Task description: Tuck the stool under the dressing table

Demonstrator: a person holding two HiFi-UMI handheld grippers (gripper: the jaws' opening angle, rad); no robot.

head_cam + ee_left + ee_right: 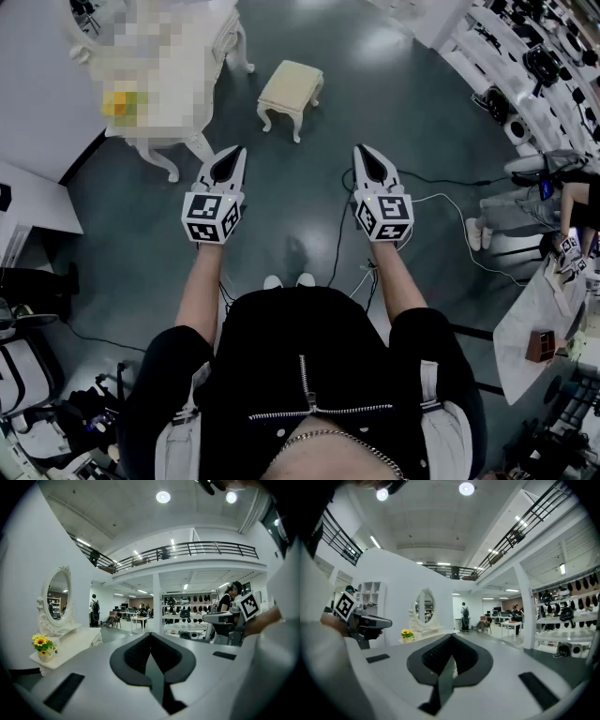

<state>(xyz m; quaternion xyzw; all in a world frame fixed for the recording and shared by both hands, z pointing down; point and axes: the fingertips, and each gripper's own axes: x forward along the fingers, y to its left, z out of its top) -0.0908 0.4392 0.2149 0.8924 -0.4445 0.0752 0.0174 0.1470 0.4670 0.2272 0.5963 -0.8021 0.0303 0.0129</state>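
Right tongs (362,153) closed; stool (292,86) stands apart.

We have bare floor (298,183) open ahead of the left tool (236,155) and the right tool (362,153), right up to the stool (292,86). Ahead-left of the left tool, the bench (161,161) and its curved legs block the way. Cables (433,197) trail just right of the right tool, and a seated person (511,214) is farther right.
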